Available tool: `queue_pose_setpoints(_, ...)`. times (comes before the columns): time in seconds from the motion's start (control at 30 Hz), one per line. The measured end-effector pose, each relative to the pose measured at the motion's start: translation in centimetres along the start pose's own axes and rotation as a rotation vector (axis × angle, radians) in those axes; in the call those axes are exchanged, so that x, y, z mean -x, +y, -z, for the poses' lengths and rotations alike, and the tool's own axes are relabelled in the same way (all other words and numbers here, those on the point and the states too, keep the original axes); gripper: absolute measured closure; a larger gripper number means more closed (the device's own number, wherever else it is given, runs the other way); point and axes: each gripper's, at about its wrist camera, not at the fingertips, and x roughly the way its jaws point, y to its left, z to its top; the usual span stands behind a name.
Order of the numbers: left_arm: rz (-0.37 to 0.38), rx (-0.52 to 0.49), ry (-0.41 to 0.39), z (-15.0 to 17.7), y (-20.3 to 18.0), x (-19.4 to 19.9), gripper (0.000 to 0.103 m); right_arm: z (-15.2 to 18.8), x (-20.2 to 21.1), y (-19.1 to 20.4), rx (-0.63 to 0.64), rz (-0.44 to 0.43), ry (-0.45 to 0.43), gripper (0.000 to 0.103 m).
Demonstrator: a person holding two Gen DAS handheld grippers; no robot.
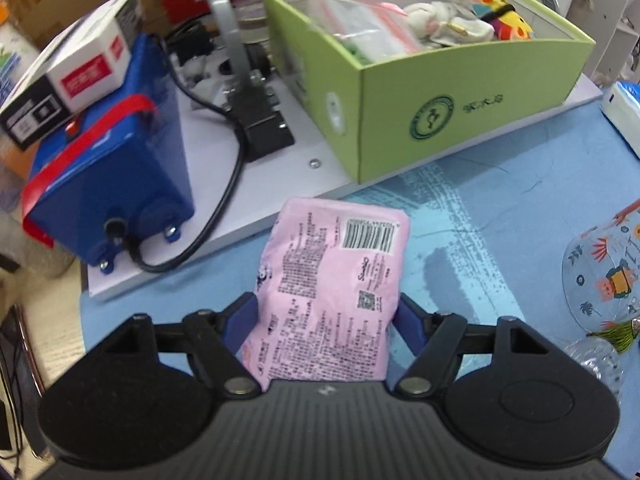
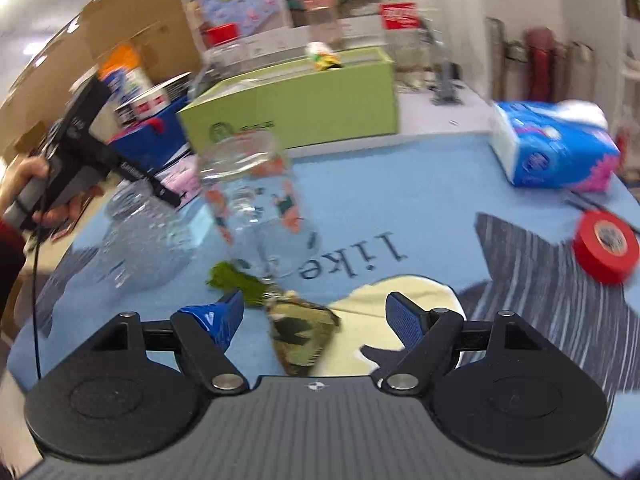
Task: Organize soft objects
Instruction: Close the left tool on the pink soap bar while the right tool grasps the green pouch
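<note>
My left gripper (image 1: 326, 312) is shut on a soft pink packet (image 1: 332, 280) with a barcode, held over the blue mat in front of the green box (image 1: 440, 120). The box holds plastic zip bags, white soft toys and a colourful toy. My right gripper (image 2: 316, 316) is open and empty, low over the mat, with a small camouflage pouch (image 2: 300, 340) and its green tassel (image 2: 236, 280) between the fingers. In the right wrist view the left gripper (image 2: 168, 196) shows at the left with the pink packet (image 2: 182, 178).
A painted glass (image 2: 256, 196) and a clear jar (image 2: 144, 236) lie on the blue mat (image 2: 400, 200). A blue tissue pack (image 2: 552, 156) and red tape roll (image 2: 606, 246) sit right. A blue device (image 1: 112, 184) with a black cable and a white carton (image 1: 68, 92) stand left of the box.
</note>
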Motion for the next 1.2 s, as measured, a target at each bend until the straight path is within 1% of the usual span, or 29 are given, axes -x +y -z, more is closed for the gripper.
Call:
queue_pose_setpoints(0.1,0.015,0.017,-0.012,0.2,0.5,0.0,0.030,-0.7,-1.7,0.8,0.096,-0.007,0.048,0.038)
queue_pose_setpoints(0.2,0.004,0.004,-0.011,-0.1,0.1,-0.5,0.030,-0.7,-3.5,0.9,0.110,0.007,0.083,0.038)
queue_pose_setpoints(0.3,-0.016,-0.022,0.003,-0.3,-0.3,-1.2,0.028,0.3,-4.3,1.0,0.108,0.031,0.107,0.038)
queue_pose_setpoints(0.4,-0.022,-0.047,-0.003,-0.1,-0.4,-1.5,0.027,1.2,-4.2,1.6,0.159,0.063,0.076,0.037)
queue_pose_setpoints(0.47,-0.009,-0.035,-0.005,0.0,0.0,-1.5,0.026,1.4,-4.1,1.3,0.128,0.066,0.048,0.036)
queue_pose_setpoints(0.57,0.012,-0.010,-0.008,-0.2,0.6,-1.8,0.024,2.0,-4.1,0.9,0.103,0.108,-0.007,0.035)
queue_pose_setpoints(0.63,0.029,0.008,-0.012,-0.2,0.9,-2.0,0.021,2.3,-4.1,0.8,0.100,0.118,-0.036,0.034)
queue_pose_setpoints(0.67,0.039,0.018,-0.016,-0.2,1.2,-2.1,0.017,2.5,-4.0,0.7,0.102,0.117,-0.049,0.034)
queue_pose_setpoints(0.7,0.028,0.015,-0.009,-0.2,1.1,-2.3,0.002,2.6,-4.0,0.7,0.102,0.116,-0.057,0.033)
queue_pose_setpoints(0.73,0.022,0.014,-0.009,0.0,1.0,-2.6,0.001,2.6,-4.0,0.7,0.100,0.119,-0.059,0.033)
queue_pose_setpoints(0.87,0.022,0.012,-0.033,0.3,0.7,-2.2,0.001,2.1,-4.1,1.2,0.088,0.142,-0.024,0.033)
queue_pose_setpoints(0.97,0.023,0.012,-0.039,0.3,0.6,-2.1,0.001,2.1,-4.0,1.7,0.110,0.121,-0.004,0.034)
queue_pose_setpoints(1.03,0.021,0.015,-0.038,0.3,0.4,-2.0,0.001,2.2,-4.0,1.8,0.105,0.126,-0.004,0.033)
queue_pose_setpoints(1.2,0.019,0.023,-0.033,0.2,0.3,-1.9,0.001,3.4,-3.8,1.7,0.108,0.124,-0.072,0.031)
